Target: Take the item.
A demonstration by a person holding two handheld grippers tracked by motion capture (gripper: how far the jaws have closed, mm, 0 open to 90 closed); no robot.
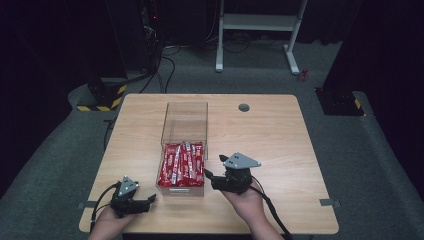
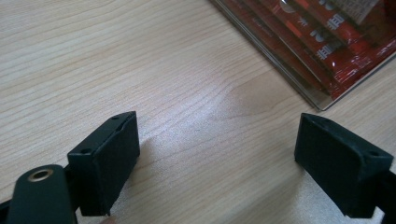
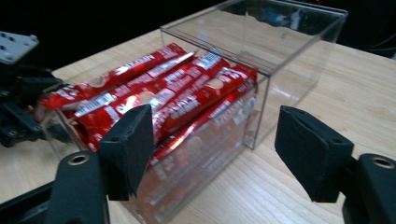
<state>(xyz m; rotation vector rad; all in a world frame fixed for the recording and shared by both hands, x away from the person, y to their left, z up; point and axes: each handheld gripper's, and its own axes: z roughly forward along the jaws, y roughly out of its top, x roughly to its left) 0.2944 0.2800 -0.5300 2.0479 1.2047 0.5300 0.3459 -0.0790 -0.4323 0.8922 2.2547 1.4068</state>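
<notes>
While glossy red packets (image 1: 181, 164) crowd one clear, boxy bin (image 1: 184, 116).

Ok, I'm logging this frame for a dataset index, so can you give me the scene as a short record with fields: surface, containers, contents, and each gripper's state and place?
surface: light wooden table
containers: two clear plastic boxes in line, near one and far one
contents: near box holds red foil snack packets; far box looks empty
left gripper: open, holding nothing, low over the table left of the near box
right gripper: open, holding nothing, right of the near box, jaws pointed toward it
other: round grey cable port near the table's far edge
</notes>
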